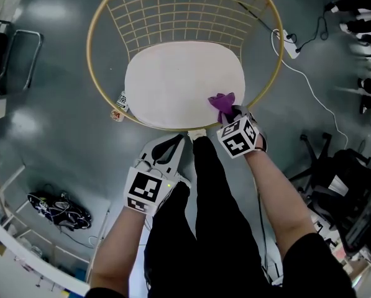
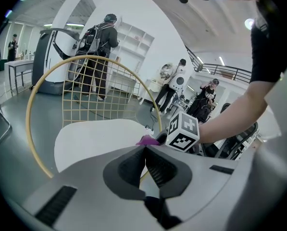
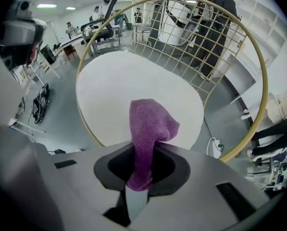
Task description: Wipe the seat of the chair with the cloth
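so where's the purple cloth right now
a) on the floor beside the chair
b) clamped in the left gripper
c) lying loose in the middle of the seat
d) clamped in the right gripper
D: in the right gripper view the purple cloth is pinched between the jaws of the right gripper and sticks up over the white seat, while the left gripper has its jaws together with nothing between them.
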Motion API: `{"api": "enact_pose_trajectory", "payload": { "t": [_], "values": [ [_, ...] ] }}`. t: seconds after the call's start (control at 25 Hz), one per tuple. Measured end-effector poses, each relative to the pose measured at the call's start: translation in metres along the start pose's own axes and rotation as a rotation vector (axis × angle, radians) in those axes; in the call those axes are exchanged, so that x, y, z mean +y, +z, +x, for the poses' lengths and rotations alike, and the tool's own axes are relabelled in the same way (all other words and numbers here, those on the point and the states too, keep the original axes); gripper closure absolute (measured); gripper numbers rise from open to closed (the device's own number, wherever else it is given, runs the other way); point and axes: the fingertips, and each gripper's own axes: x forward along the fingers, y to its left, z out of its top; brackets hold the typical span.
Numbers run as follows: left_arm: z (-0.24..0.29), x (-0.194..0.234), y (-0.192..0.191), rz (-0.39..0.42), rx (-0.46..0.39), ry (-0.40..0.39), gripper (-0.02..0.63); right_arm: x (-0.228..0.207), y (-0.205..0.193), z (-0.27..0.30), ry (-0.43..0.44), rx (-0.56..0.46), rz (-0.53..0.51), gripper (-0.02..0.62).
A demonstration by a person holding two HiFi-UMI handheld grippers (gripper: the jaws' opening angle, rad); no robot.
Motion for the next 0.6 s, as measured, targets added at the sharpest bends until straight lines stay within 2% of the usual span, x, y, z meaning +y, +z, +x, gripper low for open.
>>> {"api": "enact_pose_trajectory", "payload": {
  "t": [0.36, 0.6],
  "values": [
    [-0.008, 0.016, -0.014, 0.001, -0.001, 0.003, 0.595, 0.063, -0.003, 0.01, 0.135, -0.018, 0.106, 0.528],
    [-0.03, 0.02, -0.022, -0.001, -0.004, 0.028, 0.595, 0.093, 0.023, -0.002, 0.291, -0.121, 0.24, 0.528]
  ]
}}
